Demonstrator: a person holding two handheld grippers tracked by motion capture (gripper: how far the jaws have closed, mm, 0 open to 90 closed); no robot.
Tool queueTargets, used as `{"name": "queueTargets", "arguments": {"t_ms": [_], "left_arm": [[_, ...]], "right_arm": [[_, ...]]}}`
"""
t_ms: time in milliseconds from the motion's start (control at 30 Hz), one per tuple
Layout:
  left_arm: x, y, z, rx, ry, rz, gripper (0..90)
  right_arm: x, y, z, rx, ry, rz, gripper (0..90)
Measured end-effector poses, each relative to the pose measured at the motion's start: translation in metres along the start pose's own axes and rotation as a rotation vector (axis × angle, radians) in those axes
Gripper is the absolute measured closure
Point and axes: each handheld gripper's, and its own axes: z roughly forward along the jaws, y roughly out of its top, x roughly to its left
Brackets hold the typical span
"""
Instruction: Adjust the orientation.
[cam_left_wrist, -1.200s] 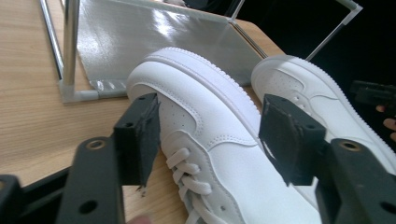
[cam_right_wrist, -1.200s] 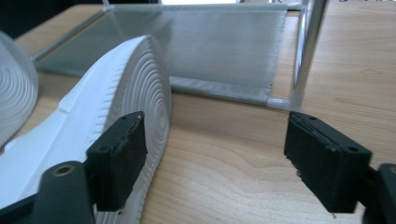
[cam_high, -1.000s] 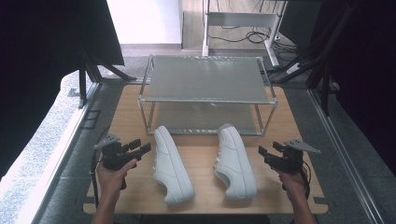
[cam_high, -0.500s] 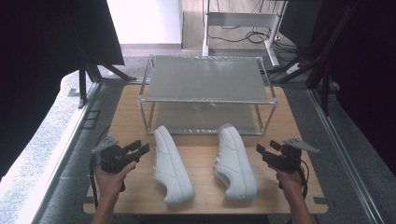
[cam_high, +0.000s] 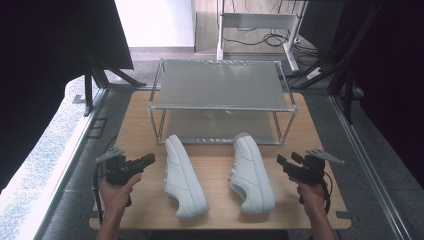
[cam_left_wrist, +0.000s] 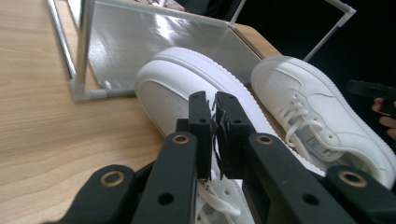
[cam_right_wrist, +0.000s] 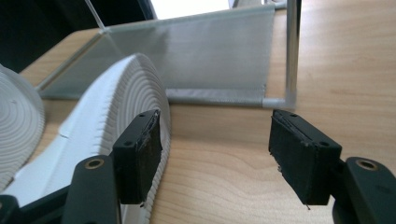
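Observation:
Two white sneakers lie on the wooden table in front of a rack, toes toward it: the left shoe (cam_high: 185, 177) (cam_left_wrist: 168, 88) and the right shoe (cam_high: 252, 172) (cam_left_wrist: 308, 98). The ribbed sole of the right shoe (cam_right_wrist: 116, 93) faces my right gripper. My left gripper (cam_high: 150, 159) (cam_left_wrist: 212, 100) hovers just left of the left shoe. Its jaws have just been closing and now stand together with nothing between them. My right gripper (cam_high: 280, 160) (cam_right_wrist: 215, 140) is open beside the right shoe, touching nothing.
A two-level metal rack (cam_high: 222, 107) (cam_right_wrist: 187, 51) with grey mesh shelves stands at the back of the table (cam_high: 215, 160). Its front posts rise just beyond the shoe toes. Dark panels flank both sides of the table.
The left gripper's jaws have gone from wide apart to closed together. Both hands and both shoes stay where they were.

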Motion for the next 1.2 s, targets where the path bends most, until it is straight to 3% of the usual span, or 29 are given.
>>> {"name": "queueTargets", "arguments": {"t_ms": [233, 333, 567, 800, 867, 1000, 1200], "left_arm": [[0.002, -0.004, 0.009, 0.047, -0.024, -0.009, 89.9], [0.004, -0.014, 0.014, 0.079, -0.04, -0.035, 90.0], [0.009, -0.026, 0.025, 0.15, -0.024, -0.049, 90.0], [0.01, -0.029, 0.033, 0.182, -0.022, -0.064, 90.0], [0.006, -0.03, 0.036, 0.195, -0.015, -0.048, 90.0], [0.002, -0.028, 0.038, 0.19, -0.028, -0.044, 90.0], [-0.005, -0.025, 0.042, 0.186, -0.001, -0.029, 89.8]], "right_arm": [[0.0, -0.002, 0.003, 0.023, -0.023, -0.002, 34.3], [0.0, -0.004, 0.004, 0.033, -0.029, 0.006, 34.3], [0.001, -0.006, 0.007, 0.047, -0.034, 0.006, 34.3], [0.002, -0.008, 0.009, 0.06, -0.036, 0.007, 34.8], [0.002, -0.008, 0.01, 0.064, -0.037, 0.003, 34.8], [0.002, -0.009, 0.01, 0.067, -0.036, 0.008, 34.8], [0.0, -0.009, 0.01, 0.067, -0.041, 0.014, 34.8]]}}
